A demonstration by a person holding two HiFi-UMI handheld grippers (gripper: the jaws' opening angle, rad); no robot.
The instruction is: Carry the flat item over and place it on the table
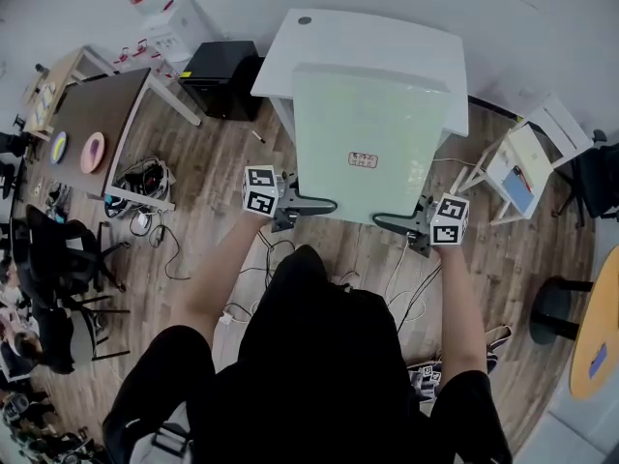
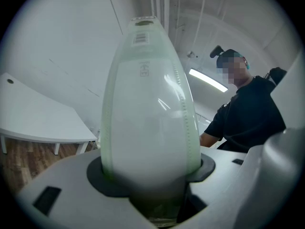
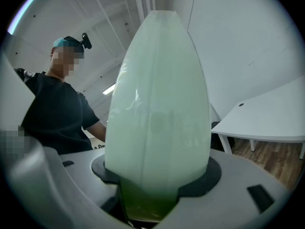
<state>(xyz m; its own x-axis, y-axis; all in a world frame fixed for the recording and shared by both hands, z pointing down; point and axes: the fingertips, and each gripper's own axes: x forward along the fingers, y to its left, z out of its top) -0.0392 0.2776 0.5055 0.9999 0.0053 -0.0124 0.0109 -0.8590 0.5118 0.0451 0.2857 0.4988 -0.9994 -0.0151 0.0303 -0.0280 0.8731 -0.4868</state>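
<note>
We hold the panel (image 1: pixel 372 138) by its near edge, one gripper at each near corner. The left gripper (image 1: pixel 324 204) and the right gripper (image 1: pixel 384 221) both point level, jaws clamped on the pale green sheet, and the head view shows a jaw lying on its upper face. In each gripper view the sheet fills the gap between the jaws and runs straight away from the camera. Both grips therefore look deeply seated, which we judge keeps so broad and thin a thing from sagging or swinging. Gripping two corners of one edge also leaves the far side free to go down first. The panel hangs over the near edge of the white table (image 1: pixel 387 37): its far part covers the middle of the top, and its near part juts past that edge towards us. Whether its far edge already touches the top we cannot tell. A small label (image 1: pixel 363 159) faces up near the panel's middle. We judge the carry nearly over; what remains is to push the panel forward, lower it and let go.
</note>
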